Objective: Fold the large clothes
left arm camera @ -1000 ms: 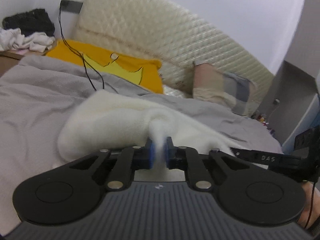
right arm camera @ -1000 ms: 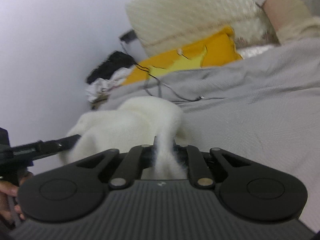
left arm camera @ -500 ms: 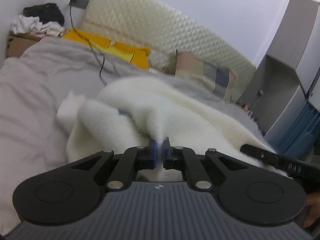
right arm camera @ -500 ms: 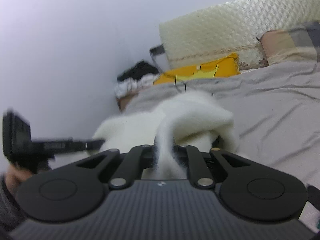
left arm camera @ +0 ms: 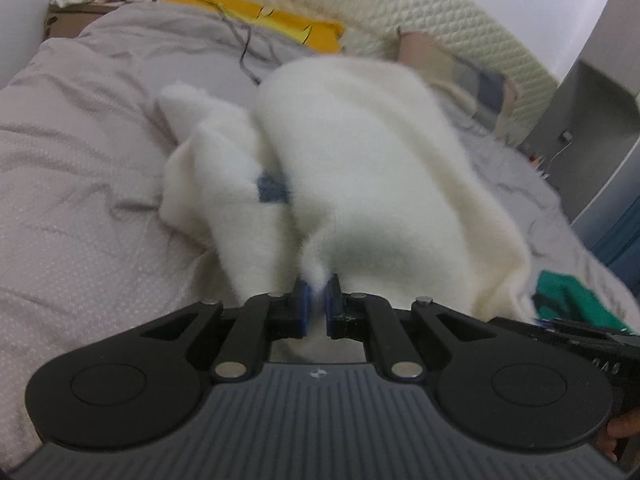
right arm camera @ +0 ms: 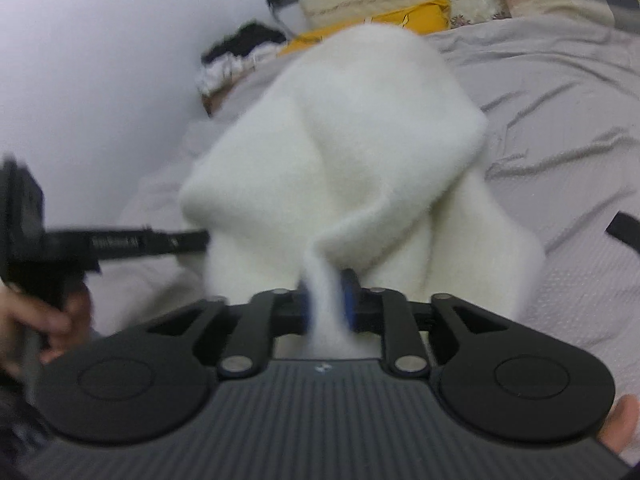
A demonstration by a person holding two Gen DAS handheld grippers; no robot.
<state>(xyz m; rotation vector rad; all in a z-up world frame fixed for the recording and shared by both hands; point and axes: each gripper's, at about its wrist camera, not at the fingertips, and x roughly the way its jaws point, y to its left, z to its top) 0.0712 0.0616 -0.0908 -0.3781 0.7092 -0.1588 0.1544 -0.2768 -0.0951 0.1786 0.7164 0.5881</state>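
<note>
Moved since earlier: both grippers carried the white fleece garment (left arm camera: 372, 168) forward over the bed; it now bulks up close before both cameras, hiding most of the yellow pillow (left arm camera: 256, 12).
Right gripper (right arm camera: 327, 300): jaws have just been opening; a fleece fold lies between the blue pads (right arm camera: 349, 296), gap wider than before, whether they press on it is too blurred to tell.
Left gripper (left arm camera: 316, 304): jaws nearly together, pinching a thin tuft of fleece.
Room: wrinkled grey bedsheet (left arm camera: 80, 168) bare to the left; quilted headboard (left arm camera: 460, 12) beyond.
Material: thick, fuzzy, rounded folds; small blue patch (left arm camera: 273, 190) inside.
Pose: both tilted downward; fingers (right arm camera: 48, 312) grip the left handle.
</note>
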